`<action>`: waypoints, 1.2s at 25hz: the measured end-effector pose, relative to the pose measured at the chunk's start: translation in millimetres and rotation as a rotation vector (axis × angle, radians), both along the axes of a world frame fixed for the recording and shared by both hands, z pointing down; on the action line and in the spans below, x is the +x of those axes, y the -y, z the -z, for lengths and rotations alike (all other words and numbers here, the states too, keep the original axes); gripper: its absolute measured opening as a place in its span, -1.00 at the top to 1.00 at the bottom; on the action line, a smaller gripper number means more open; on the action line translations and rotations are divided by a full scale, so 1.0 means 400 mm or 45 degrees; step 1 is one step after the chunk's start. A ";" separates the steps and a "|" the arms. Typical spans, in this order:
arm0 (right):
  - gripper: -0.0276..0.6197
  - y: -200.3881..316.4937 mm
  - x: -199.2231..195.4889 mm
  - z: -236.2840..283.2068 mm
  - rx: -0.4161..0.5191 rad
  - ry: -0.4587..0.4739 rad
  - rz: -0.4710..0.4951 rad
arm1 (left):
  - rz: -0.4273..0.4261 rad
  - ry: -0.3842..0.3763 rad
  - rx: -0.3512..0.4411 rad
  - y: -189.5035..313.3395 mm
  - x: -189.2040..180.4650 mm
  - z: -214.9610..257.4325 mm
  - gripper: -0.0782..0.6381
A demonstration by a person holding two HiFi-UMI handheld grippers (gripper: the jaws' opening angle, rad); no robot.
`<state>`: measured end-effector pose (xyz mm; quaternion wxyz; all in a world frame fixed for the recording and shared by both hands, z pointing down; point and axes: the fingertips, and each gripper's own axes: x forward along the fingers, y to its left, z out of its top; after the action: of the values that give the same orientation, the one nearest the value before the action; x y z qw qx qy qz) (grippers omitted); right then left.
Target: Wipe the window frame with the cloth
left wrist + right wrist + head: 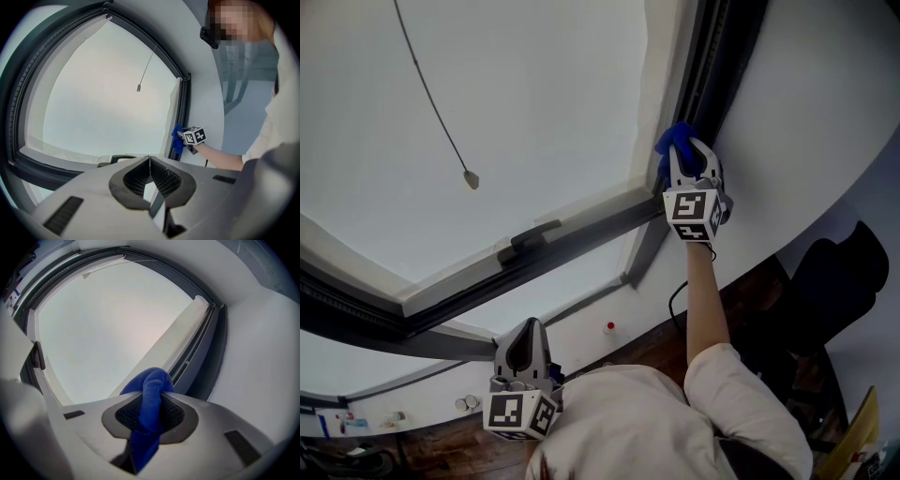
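The blue cloth (150, 390) looks soft and finely knitted; the window frame (581, 242) is dark and matt (perhaps painted metal).

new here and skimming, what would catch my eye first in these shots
The blue cloth, pinched in the right claw, held up at the dark window frame on the pane's right side. Lower left, the left claw sits shut and empty; a cord dangles across the pale glass.

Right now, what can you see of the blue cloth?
The cloth is deep blue, with a knitted or terry-like look, bunched into a fold. The right gripper has its jaws shut on it; a rounded loop sticks out past the tips and a tail hangs behind. In the head view the loop appears pressed to the dark window frame on its upright side.
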<state>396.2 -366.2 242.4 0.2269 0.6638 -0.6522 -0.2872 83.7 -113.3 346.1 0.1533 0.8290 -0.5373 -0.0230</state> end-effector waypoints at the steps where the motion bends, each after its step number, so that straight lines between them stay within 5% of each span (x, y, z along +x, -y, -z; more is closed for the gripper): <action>1: 0.64 0.001 0.000 -0.007 -0.007 -0.004 0.000 | -0.001 0.000 0.003 0.001 0.002 0.001 0.76; 30: 0.64 -0.004 0.007 -0.306 -0.298 0.024 0.038 | 0.073 0.028 -0.009 -0.027 0.028 0.005 0.76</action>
<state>399.2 -364.5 364.9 0.2925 0.6257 -0.6931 -0.2063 95.0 -102.4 344.0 0.1495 0.8129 -0.5627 -0.0163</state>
